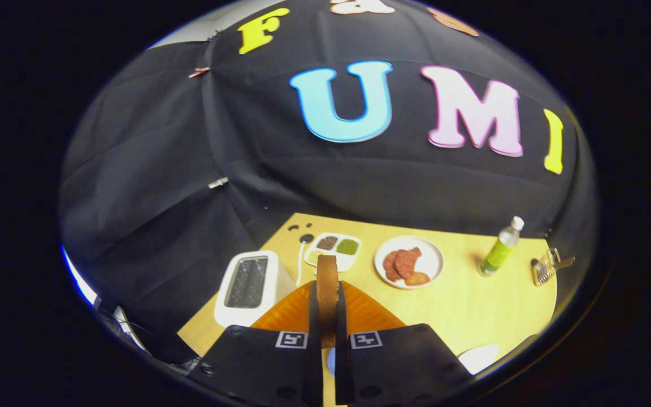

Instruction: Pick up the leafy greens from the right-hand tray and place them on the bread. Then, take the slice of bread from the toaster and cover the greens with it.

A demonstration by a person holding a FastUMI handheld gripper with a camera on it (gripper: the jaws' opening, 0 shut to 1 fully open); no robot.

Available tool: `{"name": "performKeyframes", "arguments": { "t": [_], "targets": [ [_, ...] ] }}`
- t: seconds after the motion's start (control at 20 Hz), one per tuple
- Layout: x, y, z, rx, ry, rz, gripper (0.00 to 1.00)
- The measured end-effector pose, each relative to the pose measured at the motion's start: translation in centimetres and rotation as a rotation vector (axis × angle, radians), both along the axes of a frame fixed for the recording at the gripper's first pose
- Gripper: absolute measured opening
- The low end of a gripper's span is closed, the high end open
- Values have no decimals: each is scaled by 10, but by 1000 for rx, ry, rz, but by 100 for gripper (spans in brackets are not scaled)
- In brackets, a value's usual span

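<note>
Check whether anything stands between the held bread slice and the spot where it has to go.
Nothing visible does. The tool is shut on the bread slice, held on edge over an orange ridged mat. The toaster stands aside, left of the fingers, the tray beyond. The greens are hidden, so the drop spot is unconfirmed.

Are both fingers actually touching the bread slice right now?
Touching. The gripper view shows the bread slice standing on edge between the fingers, both pressed against its faces, no gap visible.

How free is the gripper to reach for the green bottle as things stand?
Probably not free: the gripper is shut on a slice of bread held edge-on. The bottle stands unobstructed on the table, beyond the fingers to the right.
</note>
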State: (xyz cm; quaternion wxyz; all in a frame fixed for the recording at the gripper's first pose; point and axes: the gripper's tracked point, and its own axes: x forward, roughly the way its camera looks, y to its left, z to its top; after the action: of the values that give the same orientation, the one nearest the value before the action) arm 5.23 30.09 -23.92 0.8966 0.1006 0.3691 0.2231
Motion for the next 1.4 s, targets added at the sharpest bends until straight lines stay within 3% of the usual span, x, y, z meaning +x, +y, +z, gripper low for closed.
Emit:
{"name": "performKeyframes", "arguments": {
  "t": [0.4, 0.9, 1.2, 1.4],
  "targets": [
    [-41, -53, -89, -32, 122, -127, 13],
    [-57, -28, -141, 204, 246, -298, 13],
    [-63, -59, -181, 207, 309, -365, 14],
    [-64, -75, -198, 182, 337, -355, 28]
  ]
}}
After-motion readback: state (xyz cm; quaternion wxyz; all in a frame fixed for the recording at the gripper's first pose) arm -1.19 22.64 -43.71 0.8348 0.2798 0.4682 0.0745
